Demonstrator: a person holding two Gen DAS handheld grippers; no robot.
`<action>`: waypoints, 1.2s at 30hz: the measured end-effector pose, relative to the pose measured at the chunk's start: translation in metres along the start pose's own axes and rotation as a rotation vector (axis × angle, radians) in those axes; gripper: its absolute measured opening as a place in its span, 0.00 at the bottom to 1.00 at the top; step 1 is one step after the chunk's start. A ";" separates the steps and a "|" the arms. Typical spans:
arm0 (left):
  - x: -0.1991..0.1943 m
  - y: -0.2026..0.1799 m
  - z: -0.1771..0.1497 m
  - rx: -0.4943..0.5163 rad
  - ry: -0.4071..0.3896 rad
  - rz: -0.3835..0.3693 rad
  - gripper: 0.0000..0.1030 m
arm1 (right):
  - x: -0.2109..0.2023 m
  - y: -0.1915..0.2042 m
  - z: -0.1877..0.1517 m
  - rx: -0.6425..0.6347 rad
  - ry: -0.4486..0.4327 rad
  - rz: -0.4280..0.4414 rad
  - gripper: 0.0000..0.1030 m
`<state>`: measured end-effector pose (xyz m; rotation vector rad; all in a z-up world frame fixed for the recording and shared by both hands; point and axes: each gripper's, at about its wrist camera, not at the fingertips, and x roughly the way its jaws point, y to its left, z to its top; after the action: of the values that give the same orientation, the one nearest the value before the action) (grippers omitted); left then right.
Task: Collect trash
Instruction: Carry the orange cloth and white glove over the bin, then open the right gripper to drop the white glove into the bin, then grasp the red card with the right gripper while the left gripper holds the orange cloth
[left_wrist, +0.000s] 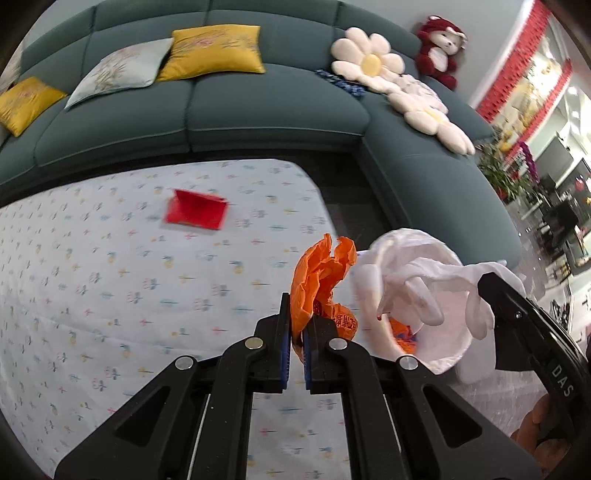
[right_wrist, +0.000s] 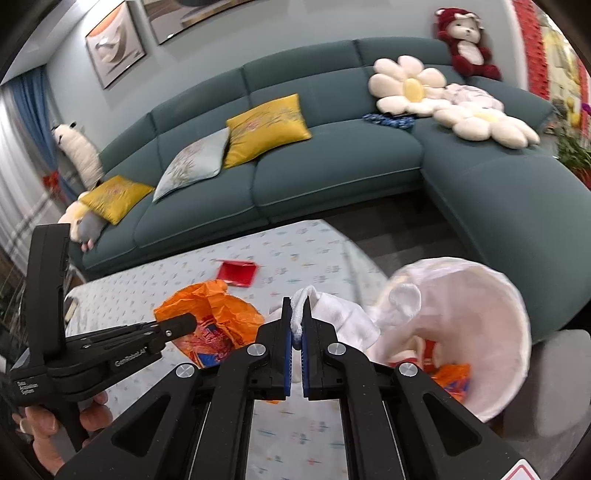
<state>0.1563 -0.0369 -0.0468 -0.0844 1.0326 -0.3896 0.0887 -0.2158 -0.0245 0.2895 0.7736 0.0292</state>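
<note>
My left gripper (left_wrist: 297, 325) is shut on a crumpled orange plastic bag (left_wrist: 321, 277), held above the table's right edge beside a white trash bag (left_wrist: 439, 332). My right gripper (right_wrist: 297, 325) is shut on the white trash bag's rim (right_wrist: 301, 299) and holds the bag (right_wrist: 480, 332) open and tilted toward the table; orange and red scraps (right_wrist: 452, 376) lie inside. The orange bag (right_wrist: 214, 314) and the left gripper (right_wrist: 177, 325) also show in the right wrist view. A red paper piece (left_wrist: 195, 212) lies on the table farther back, also in the right view (right_wrist: 236, 273).
The table wears a pale patterned cloth (left_wrist: 110, 277). A teal corner sofa (left_wrist: 258, 103) stands behind with yellow cushions (left_wrist: 214, 51), flower cushions (left_wrist: 369, 61) and a red plush bear (left_wrist: 441, 50). Dark floor (left_wrist: 351, 199) lies between table and sofa.
</note>
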 end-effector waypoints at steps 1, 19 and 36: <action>0.000 -0.008 0.000 0.011 -0.001 -0.003 0.05 | -0.003 -0.006 0.000 0.008 -0.004 -0.007 0.03; 0.033 -0.114 -0.007 0.155 0.049 -0.071 0.05 | -0.019 -0.089 -0.014 0.112 -0.020 -0.141 0.11; 0.052 -0.063 -0.014 0.073 0.094 0.035 0.07 | 0.009 -0.047 -0.013 0.022 0.002 -0.127 0.60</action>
<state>0.1502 -0.1117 -0.0808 0.0172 1.1100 -0.4018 0.0823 -0.2562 -0.0525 0.2612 0.7936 -0.0987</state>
